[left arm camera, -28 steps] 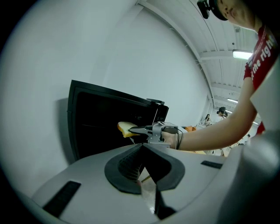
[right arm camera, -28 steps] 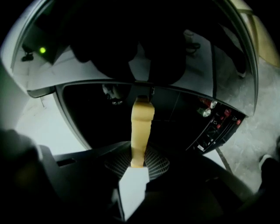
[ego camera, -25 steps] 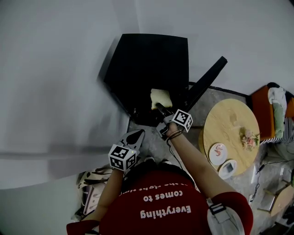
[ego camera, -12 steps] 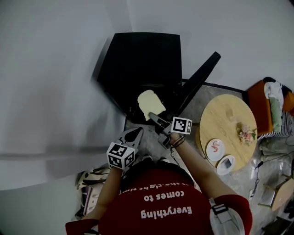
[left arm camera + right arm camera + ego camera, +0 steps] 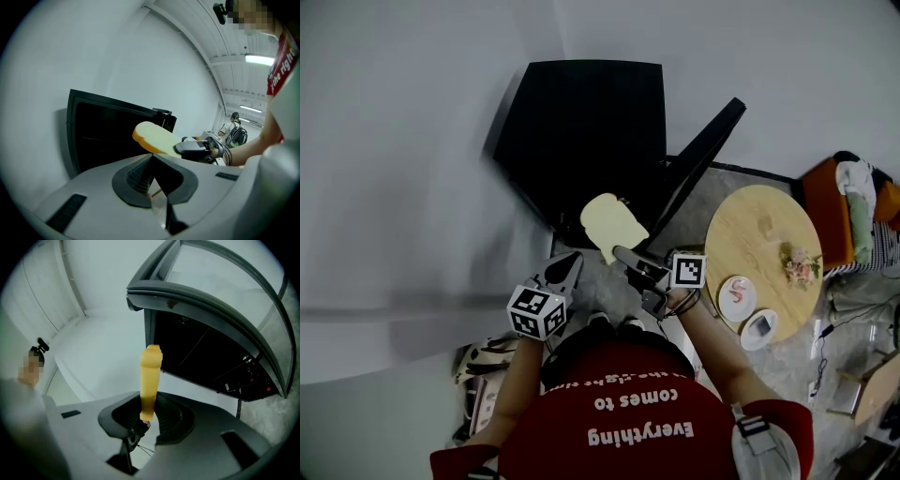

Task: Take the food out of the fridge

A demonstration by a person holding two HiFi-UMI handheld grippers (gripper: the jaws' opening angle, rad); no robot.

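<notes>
A black fridge (image 5: pixel 581 131) stands against the white wall with its door (image 5: pixel 698 159) swung open to the right. My right gripper (image 5: pixel 630 257) is shut on a pale slice of bread (image 5: pixel 612 228) and holds it in the air just in front of the fridge opening. In the right gripper view the bread (image 5: pixel 151 376) stands edge-on between the pads (image 5: pixel 166 414), with the dark fridge (image 5: pixel 201 362) behind it. My left gripper (image 5: pixel 563 273) hangs lower left of the bread, shut and empty. From the left gripper view, the bread (image 5: pixel 152 138) and right gripper (image 5: pixel 194 149) show ahead.
A round wooden table (image 5: pixel 769 234) to the right carries two small plates (image 5: pixel 739 296) and a flower posy (image 5: pixel 800 265). An orange chair (image 5: pixel 830 202) with clothes stands beyond it. A bag (image 5: pixel 487 370) lies on the floor at lower left.
My right gripper has drawn the bread out of the fridge opening, up and back toward the person, and the slice has turned flatter. The left gripper has stayed put.
</notes>
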